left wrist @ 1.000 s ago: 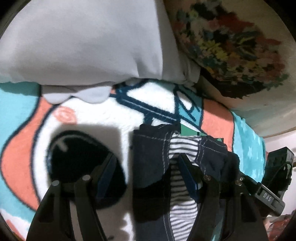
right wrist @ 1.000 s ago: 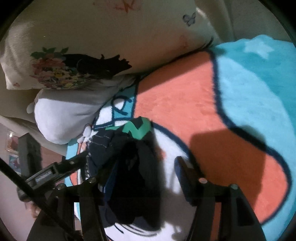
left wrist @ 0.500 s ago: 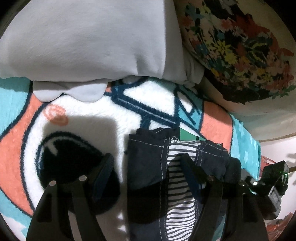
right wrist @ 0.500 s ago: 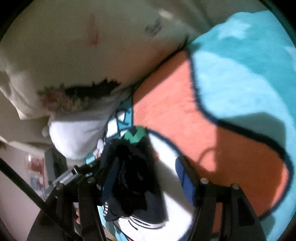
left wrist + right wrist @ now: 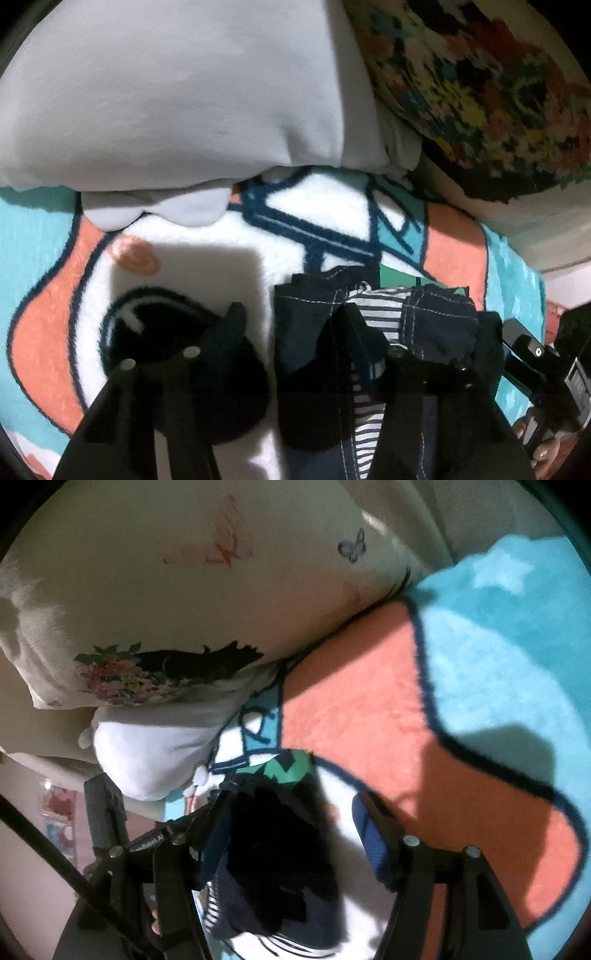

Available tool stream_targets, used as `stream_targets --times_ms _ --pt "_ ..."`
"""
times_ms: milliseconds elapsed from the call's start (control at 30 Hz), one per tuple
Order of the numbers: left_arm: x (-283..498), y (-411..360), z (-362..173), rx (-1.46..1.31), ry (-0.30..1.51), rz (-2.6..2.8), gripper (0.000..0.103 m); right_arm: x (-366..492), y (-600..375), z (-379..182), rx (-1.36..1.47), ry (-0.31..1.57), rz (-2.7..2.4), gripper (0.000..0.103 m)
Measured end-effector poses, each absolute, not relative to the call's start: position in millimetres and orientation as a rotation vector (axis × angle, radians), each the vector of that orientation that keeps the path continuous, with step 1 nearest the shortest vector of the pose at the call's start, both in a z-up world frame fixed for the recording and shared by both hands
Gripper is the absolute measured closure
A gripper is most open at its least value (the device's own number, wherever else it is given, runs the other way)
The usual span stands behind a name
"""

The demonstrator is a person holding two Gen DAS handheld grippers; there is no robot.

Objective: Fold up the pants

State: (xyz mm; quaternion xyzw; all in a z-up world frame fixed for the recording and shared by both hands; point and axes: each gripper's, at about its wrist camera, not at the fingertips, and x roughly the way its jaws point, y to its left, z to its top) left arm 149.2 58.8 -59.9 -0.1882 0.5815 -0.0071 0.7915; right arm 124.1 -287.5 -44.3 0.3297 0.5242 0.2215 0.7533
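Observation:
The dark navy pants (image 5: 314,328) with white stitching and a striped lining lie bunched on a colourful fleece blanket (image 5: 325,214). My left gripper (image 5: 291,328) is open, its jaws spread over the pants' left part. In the right wrist view the pants (image 5: 273,834) form a dark heap with a green patterned patch at the far end. My right gripper (image 5: 291,819) is open, with the heap between its jaws near the left one. Whether the fingers touch the cloth is hidden by shadow.
A grey-white pillow (image 5: 177,96) and a floral pillow (image 5: 480,85) lie just beyond the pants. The blanket (image 5: 480,686) stretches right in orange and turquoise. The other gripper's body (image 5: 535,358) shows at the lower right of the left wrist view.
Both grippers have shifted slightly over the pants and stay open. The pants heap has hardly moved. The right wrist view swung and came back.

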Motion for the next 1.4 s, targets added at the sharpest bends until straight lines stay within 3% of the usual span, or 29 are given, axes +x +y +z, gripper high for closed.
stream_targets --times_ms 200,400,567,667,867,967,1067,1233,1400 --pt "139 48 -30 -0.319 1.188 0.018 0.050 116 -282 -5 0.718 1.047 0.554 0.032" --pt "105 41 7 -0.351 1.084 -0.001 0.050 127 -270 -10 0.993 1.079 0.748 0.032" --pt "95 15 -28 -0.325 1.208 -0.059 0.050 142 -254 -53 1.082 1.196 0.715 0.032" --pt "90 14 -47 -0.350 1.243 -0.064 0.048 146 -262 -66 1.110 1.201 0.652 0.041" --pt "93 19 -50 -0.373 1.247 -0.056 0.042 135 -266 -34 1.045 1.125 0.691 0.038" --pt "94 18 -53 -0.373 1.248 -0.052 0.041 127 -262 -45 1.050 1.172 0.698 0.035" --pt "95 19 -45 -0.383 1.244 -0.067 0.041 121 -274 -62 1.066 1.198 0.644 0.041" --pt "93 47 -13 -0.434 1.139 -0.072 0.041 111 -298 -40 0.949 1.128 0.557 0.033" --pt "115 73 -31 -0.470 1.187 -0.031 0.041 108 -301 -46 0.912 1.166 0.544 0.032"
